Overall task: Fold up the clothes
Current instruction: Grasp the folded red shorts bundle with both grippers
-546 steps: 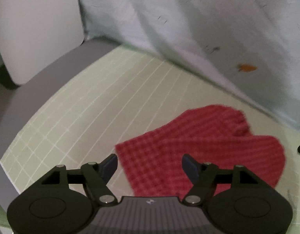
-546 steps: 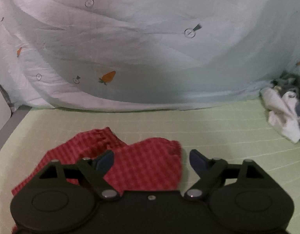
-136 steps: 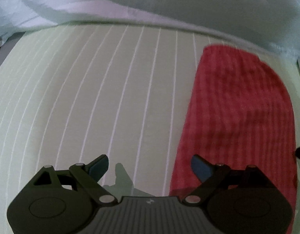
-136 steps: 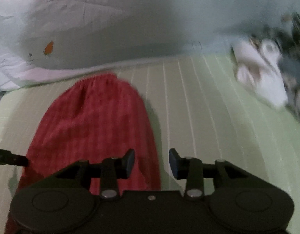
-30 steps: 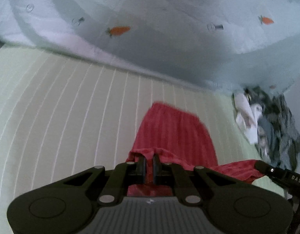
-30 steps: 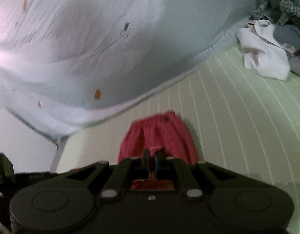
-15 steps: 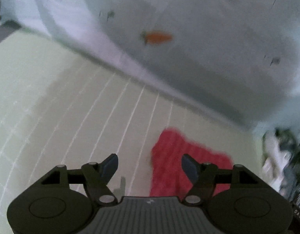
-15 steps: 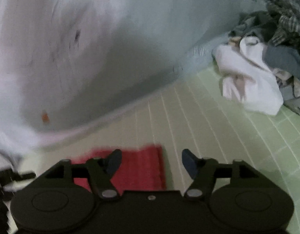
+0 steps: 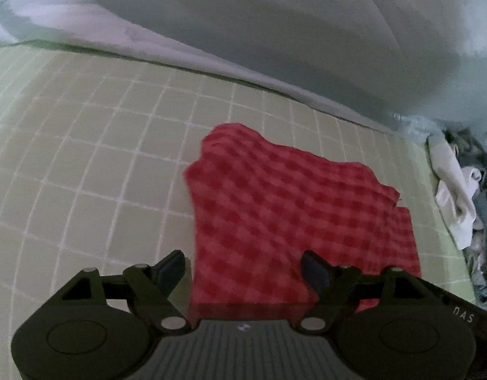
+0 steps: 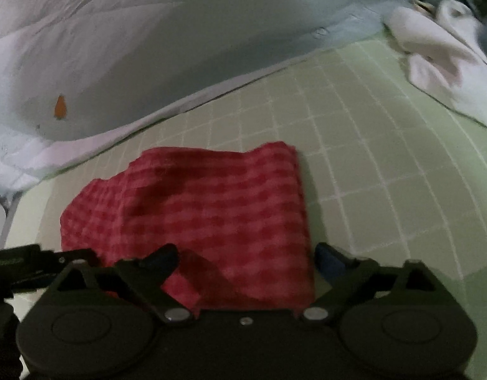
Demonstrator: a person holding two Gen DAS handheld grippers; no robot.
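A red checked garment [image 9: 294, 221] lies folded over on the pale green gridded mat [image 9: 85, 158]. My left gripper [image 9: 245, 267] is open just above its near left edge, holding nothing. The garment also shows in the right wrist view [image 10: 205, 215], with my right gripper [image 10: 246, 259] open over its near right edge, empty. The left gripper's body [image 10: 28, 266] shows at the left edge of the right wrist view.
A pale blue quilt with carrot prints [image 9: 275, 31] is heaped along the far side of the mat. A pile of unfolded clothes, white and grey [image 9: 465, 196], lies at the right, also in the right wrist view [image 10: 443, 50].
A second ago both grippers were shut on the garment's lifted edge. They have let it go, opened, and the garment now lies folded in half; both grippers hover low over it.
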